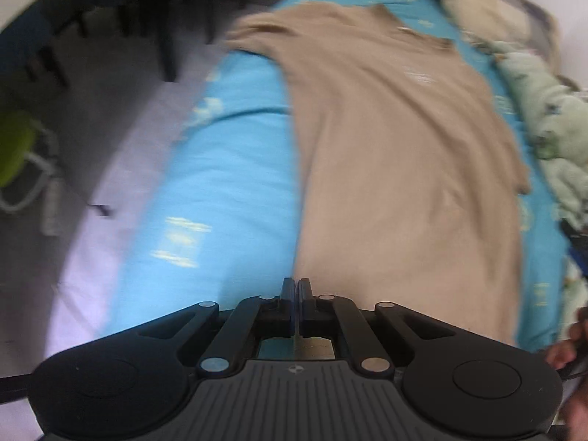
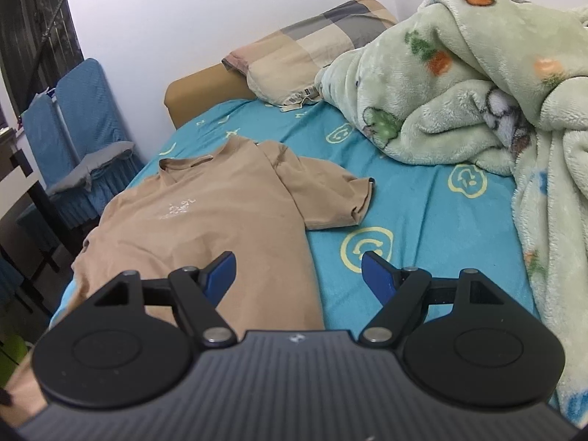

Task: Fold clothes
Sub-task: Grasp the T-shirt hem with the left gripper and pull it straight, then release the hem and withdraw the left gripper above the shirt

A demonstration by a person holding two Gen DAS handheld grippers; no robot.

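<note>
A tan T-shirt (image 1: 397, 154) (image 2: 205, 217) lies spread face up on the blue bed sheet (image 1: 228, 183) (image 2: 422, 213), collar toward the headboard, one short sleeve (image 2: 330, 191) out to the right. My left gripper (image 1: 296, 286) points steeply down at the shirt's near left edge, its jaws shut with the tan hem pinched between the fingertips; this view is blurred. My right gripper (image 2: 299, 261) hovers over the shirt's near right edge, wide open, nothing between its blue pads (image 2: 220, 272).
A crumpled green fleece blanket (image 2: 477, 103) (image 1: 551, 128) fills the bed's right side. A checked pillow (image 2: 305, 47) lies at the headboard. Blue-covered chairs (image 2: 73, 117) and dark furniture legs (image 1: 165, 36) stand on the floor to the left. A hand (image 1: 566, 349) shows at the edge.
</note>
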